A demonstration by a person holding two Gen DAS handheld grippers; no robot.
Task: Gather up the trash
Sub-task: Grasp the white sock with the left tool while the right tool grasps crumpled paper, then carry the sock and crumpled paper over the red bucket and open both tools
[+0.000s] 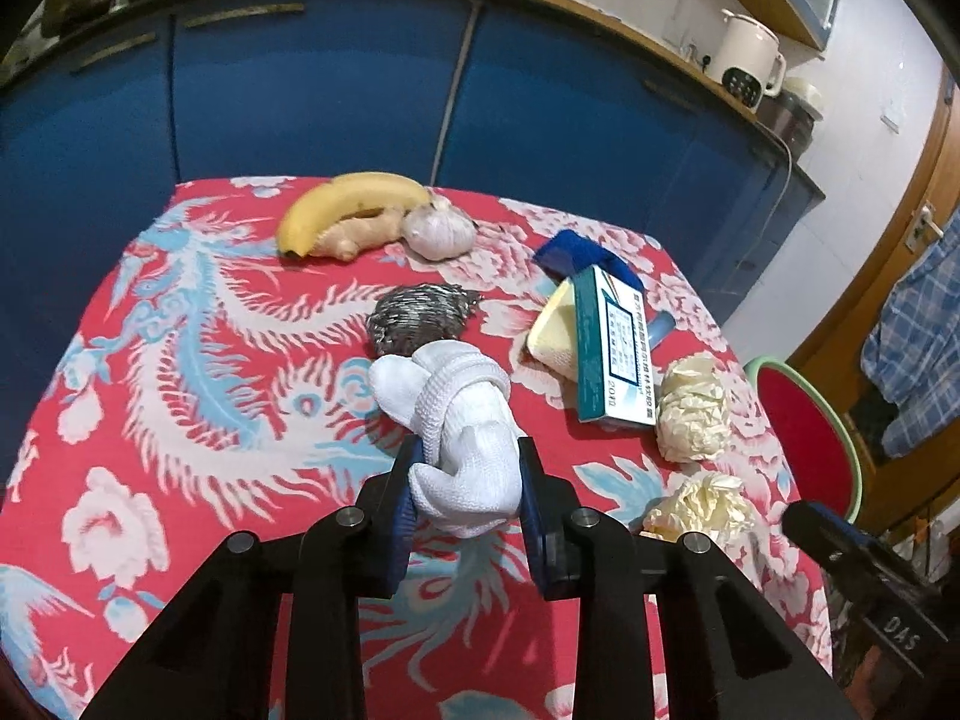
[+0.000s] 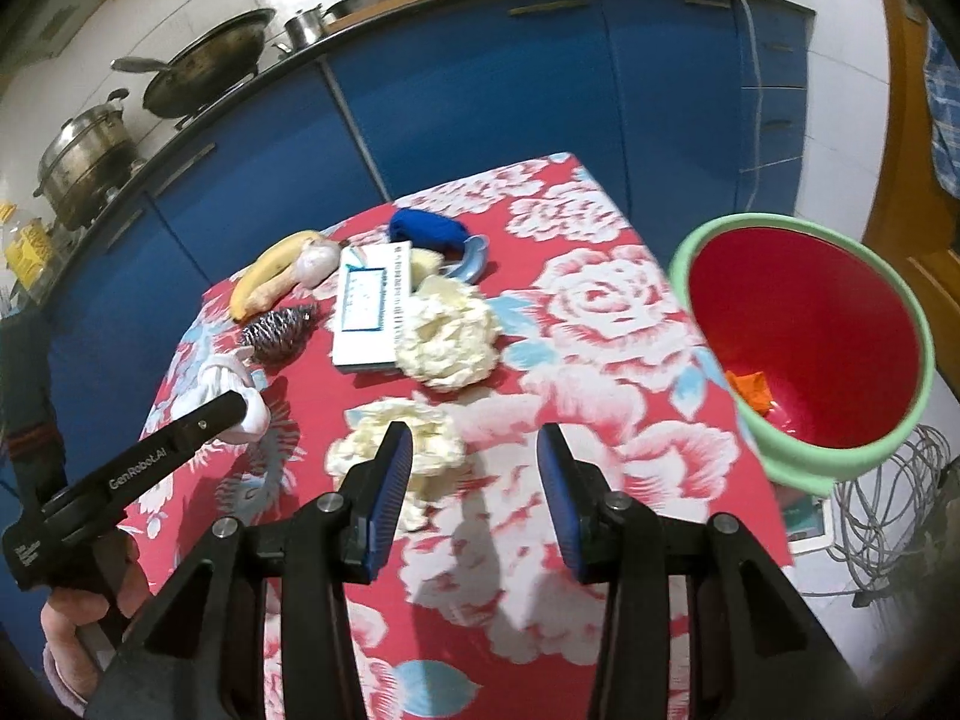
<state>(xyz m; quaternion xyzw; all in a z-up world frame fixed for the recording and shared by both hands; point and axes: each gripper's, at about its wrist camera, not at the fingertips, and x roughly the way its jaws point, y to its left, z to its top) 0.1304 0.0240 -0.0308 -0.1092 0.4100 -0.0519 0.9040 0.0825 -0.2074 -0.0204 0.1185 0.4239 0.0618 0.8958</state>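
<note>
My left gripper [image 1: 471, 450] is shut on a white knotted cloth [image 1: 456, 408], with both blue pads pressing its near end; the far end lies by a steel scourer [image 1: 420, 324]. The right wrist view shows that cloth [image 2: 231, 381] at the left gripper's tip [image 2: 243, 414]. My right gripper [image 2: 474, 435] stands open above the flowered tablecloth [image 2: 600, 312] with nothing between its fingers. A crumpled cream paper ball [image 2: 438, 444] lies just past its left finger, and a second ball [image 2: 447, 342] lies farther back. A red bin with a green rim [image 2: 798, 462] stands off the table's right edge, with an orange scrap [image 2: 750, 390] inside.
A banana [image 1: 354, 198], ginger [image 1: 354, 234] and garlic [image 1: 435, 231] sit at the table's far side. A teal-and-white box [image 1: 612, 354], a yellow sponge [image 1: 552, 330] and a blue cloth [image 1: 576, 252] lie at right. Blue cabinets [image 1: 300, 102] stand behind. Cables [image 2: 888, 516] lie on the floor.
</note>
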